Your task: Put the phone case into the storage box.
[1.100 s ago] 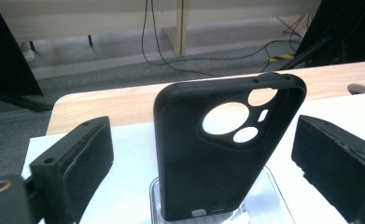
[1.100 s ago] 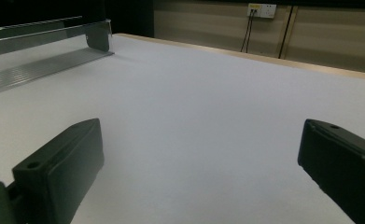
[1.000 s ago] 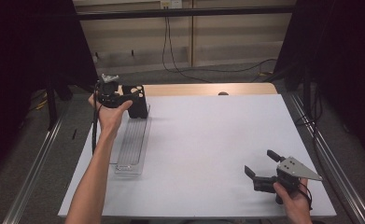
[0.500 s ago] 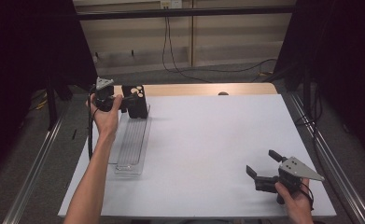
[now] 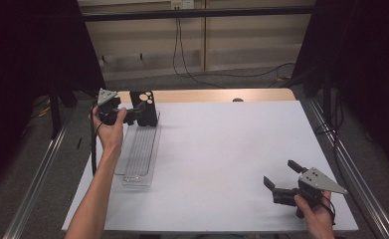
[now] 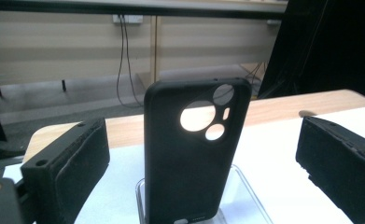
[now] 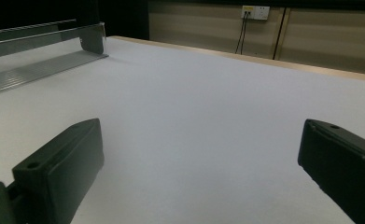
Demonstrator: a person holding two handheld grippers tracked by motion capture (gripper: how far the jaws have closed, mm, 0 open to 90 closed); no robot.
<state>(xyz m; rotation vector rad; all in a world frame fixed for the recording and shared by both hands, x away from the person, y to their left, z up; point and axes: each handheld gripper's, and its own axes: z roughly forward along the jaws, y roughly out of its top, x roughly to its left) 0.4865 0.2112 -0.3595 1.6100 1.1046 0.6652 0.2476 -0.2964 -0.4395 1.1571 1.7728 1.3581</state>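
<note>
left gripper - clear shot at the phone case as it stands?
Probably yes. The left gripper is open, and the phone case stands upright in the clear rack between its jaws, with nothing between them.

The left gripper (image 5: 132, 115) was held high at arm's reach, its jaws spread wide. The right gripper (image 5: 281, 175) sat low, near the person, jaws likewise wide apart and gripping nothing.

My left gripper (image 5: 132, 115) and right gripper (image 5: 283, 177) are black, each topped by a grey three-cornered plate, with thick padded jaws; my forearms are bare.
</note>
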